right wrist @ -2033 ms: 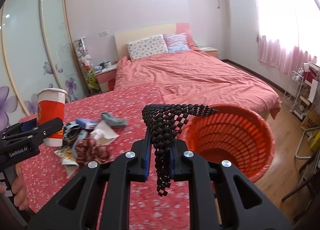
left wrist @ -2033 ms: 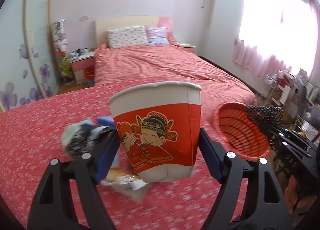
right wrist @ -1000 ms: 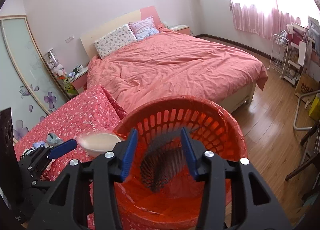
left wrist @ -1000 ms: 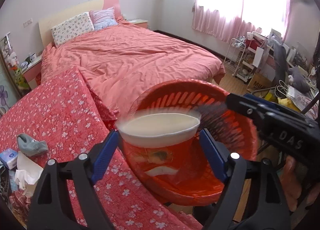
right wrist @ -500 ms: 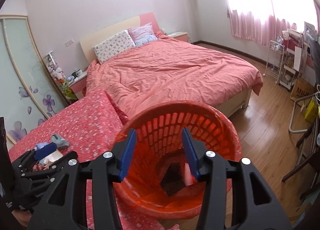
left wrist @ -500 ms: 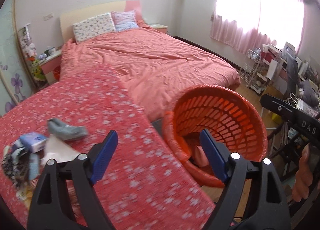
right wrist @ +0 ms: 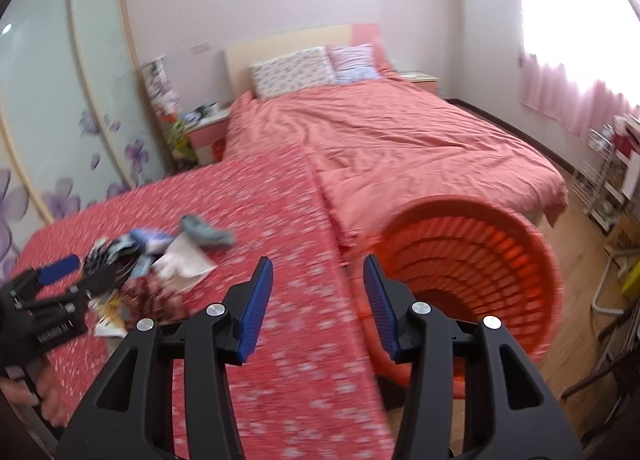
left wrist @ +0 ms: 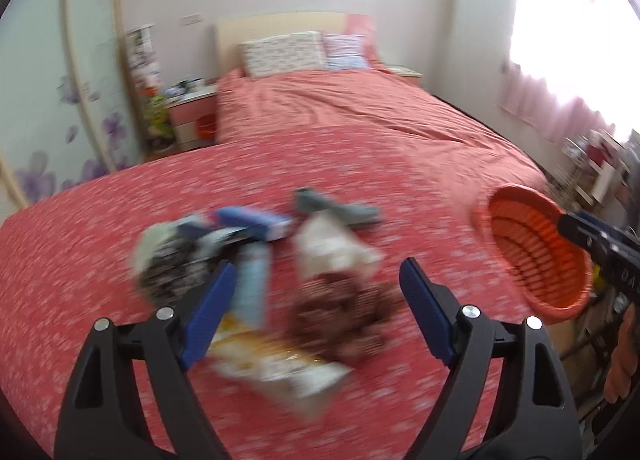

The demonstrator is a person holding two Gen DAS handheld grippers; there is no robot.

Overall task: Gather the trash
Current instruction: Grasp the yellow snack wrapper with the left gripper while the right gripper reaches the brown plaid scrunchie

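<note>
Left gripper (left wrist: 314,288): jaws gaping wide, gripping nothing, hovering over the trash pile (left wrist: 264,264) lying mid-table. Right gripper (right wrist: 318,292): jaws parted, gripping nothing, pointing at the table's right edge, where one orange basket (right wrist: 516,256) is sitting. Floral tablecloth (right wrist: 296,360) covering the table; pile too blurred for counting.

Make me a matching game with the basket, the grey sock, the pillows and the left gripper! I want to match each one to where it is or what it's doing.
Things:
1. basket
2. grey sock
3. pillows
4. left gripper

Places or states:
A. at the head of the bed
B. open, above the pile of trash
C. beside the edge of the flowered red cloth, tipped toward the camera
D. lying on the flowered red cloth, at the far side of the pile

Pairs: 1-C, 2-D, 3-A, 4-B
</note>
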